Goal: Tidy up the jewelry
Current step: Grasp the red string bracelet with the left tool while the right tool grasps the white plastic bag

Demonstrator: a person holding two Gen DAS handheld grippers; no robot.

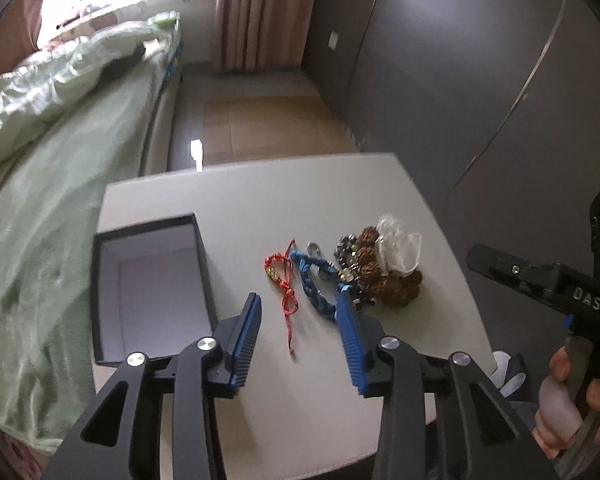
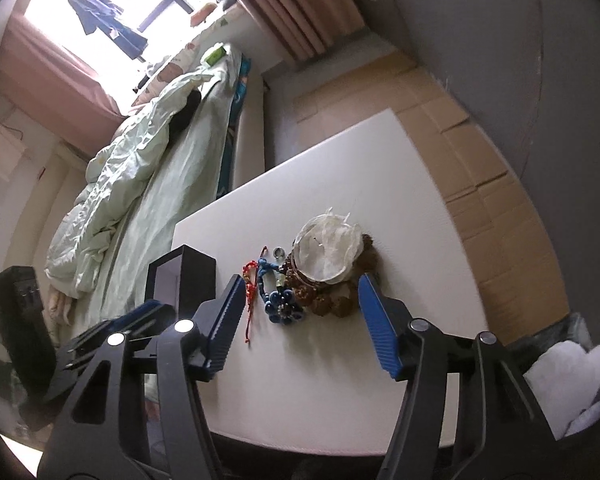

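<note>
A black open box [image 1: 152, 284] with a pale empty inside sits on the left of the white table [image 1: 260, 208]. To its right lie a red cord bracelet [image 1: 284, 280], a blue braided bracelet [image 1: 314, 284], a small silver ring [image 1: 313, 247], a brown bead bracelet [image 1: 396, 284] and a clear plastic bag [image 1: 400, 246]. My left gripper [image 1: 300, 304] is open above the red cord. My right gripper [image 2: 302, 286] is open above the pile, over the blue bracelet [image 2: 280, 300], the brown beads [image 2: 332, 302] and the bag [image 2: 328, 248]. The box [image 2: 184, 280] stands to its left.
A bed [image 1: 40, 220] with a pale green quilt runs along the table's left side. Flattened cardboard [image 2: 480, 168] covers the floor to the right, by a grey wardrobe [image 1: 480, 80]. A white slipper [image 2: 572, 376] lies at the lower right. The right gripper's body [image 1: 540, 280] shows at the table's right edge.
</note>
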